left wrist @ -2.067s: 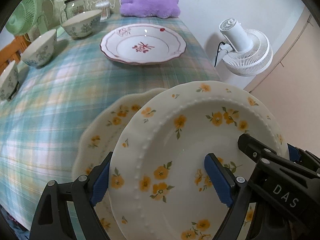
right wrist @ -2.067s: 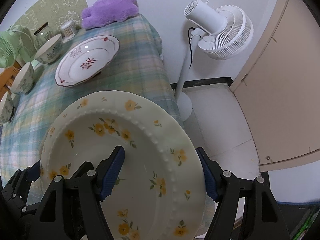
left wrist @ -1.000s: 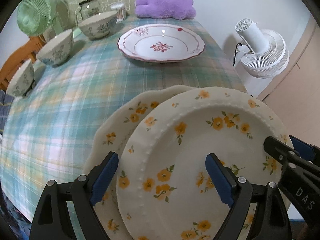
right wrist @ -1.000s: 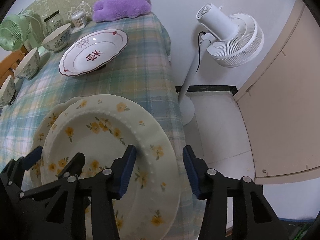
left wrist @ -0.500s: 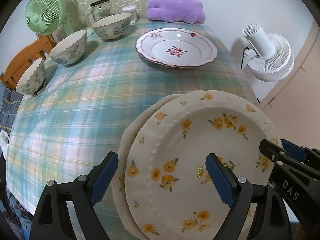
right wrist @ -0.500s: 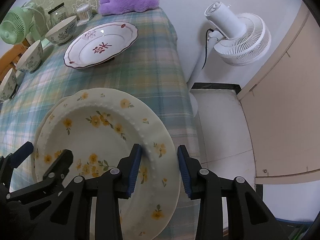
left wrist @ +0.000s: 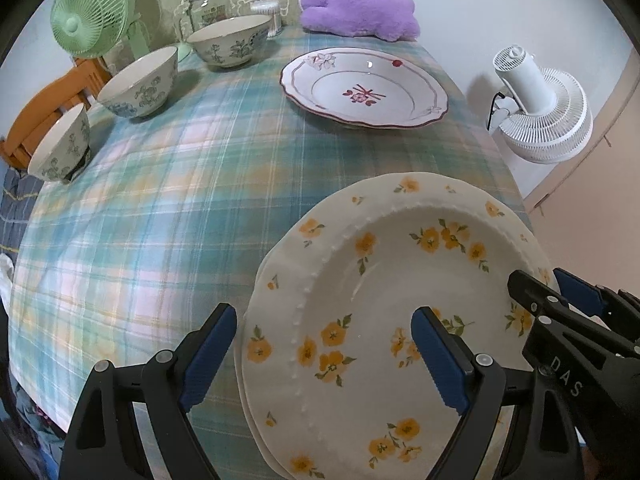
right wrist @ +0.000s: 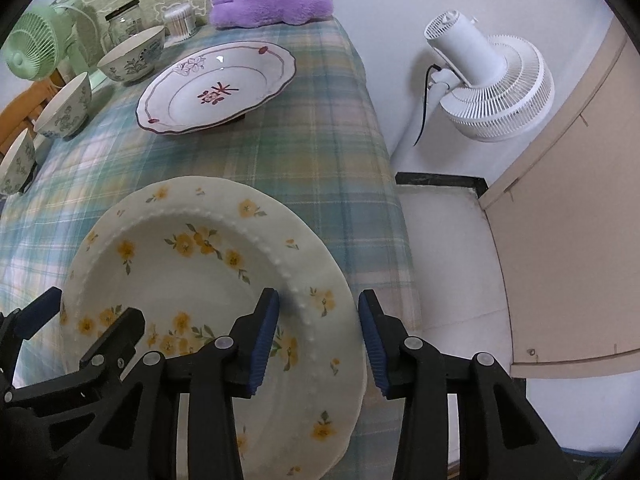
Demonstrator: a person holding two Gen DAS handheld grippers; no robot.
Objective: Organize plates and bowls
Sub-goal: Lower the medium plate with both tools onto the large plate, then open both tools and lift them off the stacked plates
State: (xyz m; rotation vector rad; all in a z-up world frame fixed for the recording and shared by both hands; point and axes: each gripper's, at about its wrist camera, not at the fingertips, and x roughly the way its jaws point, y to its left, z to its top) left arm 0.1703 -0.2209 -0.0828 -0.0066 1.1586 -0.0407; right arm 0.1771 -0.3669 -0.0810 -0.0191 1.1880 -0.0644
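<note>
Yellow-flower plate (left wrist: pixel 384 320) now stacked on its twin, bottom right; red plate (left wrist: pixel 364 88) & 3 bowls (upper left) left. Left gripper (left wrist: pixel 324 356) spread wide; right gripper (right wrist: pixel 318 336) opening, astride the plate's rim.

The bench (left wrist: pixel 160 216) middle lies bare; three bowls (left wrist: pixel 140 82) line its left edge, a red-patterned plate (left wrist: pixel 364 88) blocks the far right.

Under my top flowered plate (left wrist: pixel 384 288) a second plate (left wrist: pixel 250 392) showed only as a thin rim at the left. The picture's near edge cut both off. My right gripper (right wrist: pixel 318 334) covered part of the rim. The far-left jar's (left wrist: pixel 208 6) label was too small to read.
</note>
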